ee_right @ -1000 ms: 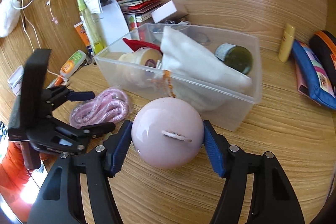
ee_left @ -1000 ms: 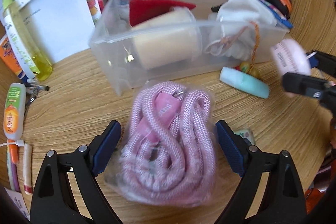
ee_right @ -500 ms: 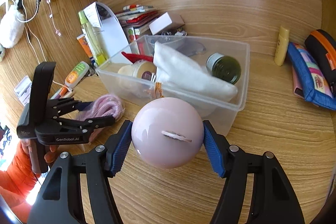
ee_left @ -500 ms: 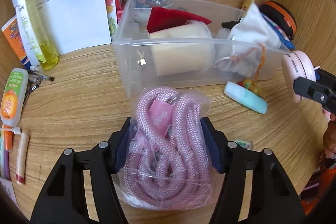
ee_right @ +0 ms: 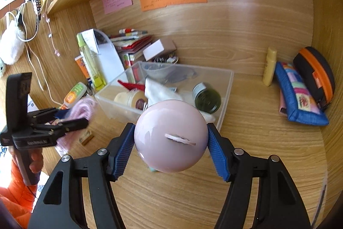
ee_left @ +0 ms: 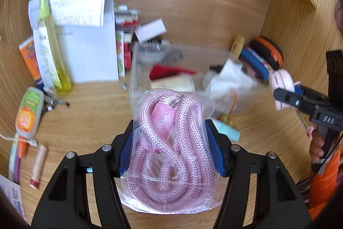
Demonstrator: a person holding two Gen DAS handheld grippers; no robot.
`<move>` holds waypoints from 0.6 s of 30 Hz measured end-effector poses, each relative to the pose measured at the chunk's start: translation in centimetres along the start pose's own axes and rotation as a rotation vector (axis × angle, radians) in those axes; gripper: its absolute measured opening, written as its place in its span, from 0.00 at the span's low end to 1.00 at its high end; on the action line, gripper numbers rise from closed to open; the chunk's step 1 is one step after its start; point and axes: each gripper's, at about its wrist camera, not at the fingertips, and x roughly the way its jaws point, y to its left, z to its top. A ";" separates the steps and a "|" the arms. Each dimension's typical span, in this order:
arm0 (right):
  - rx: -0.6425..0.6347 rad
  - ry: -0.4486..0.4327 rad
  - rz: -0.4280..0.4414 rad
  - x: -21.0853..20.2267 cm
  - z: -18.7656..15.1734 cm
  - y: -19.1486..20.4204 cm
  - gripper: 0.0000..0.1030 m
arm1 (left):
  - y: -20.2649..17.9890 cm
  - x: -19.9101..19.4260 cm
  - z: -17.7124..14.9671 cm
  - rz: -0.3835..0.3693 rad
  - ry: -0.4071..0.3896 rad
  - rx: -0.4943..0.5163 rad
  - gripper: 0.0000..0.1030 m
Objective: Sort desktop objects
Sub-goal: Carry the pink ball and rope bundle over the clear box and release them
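My left gripper [ee_left: 169, 149] is shut on a clear bag of coiled pink rope [ee_left: 171, 156] and holds it above the desk, in front of the clear plastic bin [ee_left: 137, 70]. My right gripper [ee_right: 170, 149] is shut on a round pink case [ee_right: 171, 134], held above the desk near the bin's front wall [ee_right: 223, 108]. The bin holds a cream jar [ee_right: 128, 99], a white cloth [ee_right: 160, 91], a red item and a green jar [ee_right: 206, 97]. In the right wrist view the left gripper [ee_right: 70, 119] shows at the left with the rope [ee_right: 82, 108].
A yellow spray bottle [ee_left: 53, 50], papers and an orange-green tube [ee_left: 27, 113] stand left. A teal tube [ee_left: 227, 130] lies by the bin. A blue pouch [ee_right: 298, 96], an orange-trimmed case [ee_right: 315, 74] and a yellow tube [ee_right: 270, 65] lie right. Desk walls enclose the back and sides.
My left gripper closed on the rope bag and lifted it off the desk. My right gripper rose with the pink case and moved nearer the bin.
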 end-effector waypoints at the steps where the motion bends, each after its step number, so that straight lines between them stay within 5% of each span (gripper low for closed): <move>1: 0.001 -0.006 -0.004 -0.1 0.2 -0.1 0.61 | 0.0 0.0 0.3 -0.001 -0.008 -0.002 0.59; 9: -0.006 -0.045 -0.034 0.1 2.3 -1.2 0.61 | 1.4 -1.0 3.8 -0.029 -0.079 -0.045 0.42; 15: 0.005 -0.037 -0.021 1.2 3.1 -1.8 0.61 | 2.5 1.1 3.0 -0.020 0.003 -0.067 0.42; 17: 0.000 -0.030 -0.020 1.5 3.1 -1.9 0.61 | 2.4 1.5 2.1 -0.010 0.027 -0.058 0.52; 18: -0.004 -0.027 -0.023 1.7 3.1 -1.9 0.61 | 2.3 1.6 1.4 -0.008 0.039 -0.050 0.67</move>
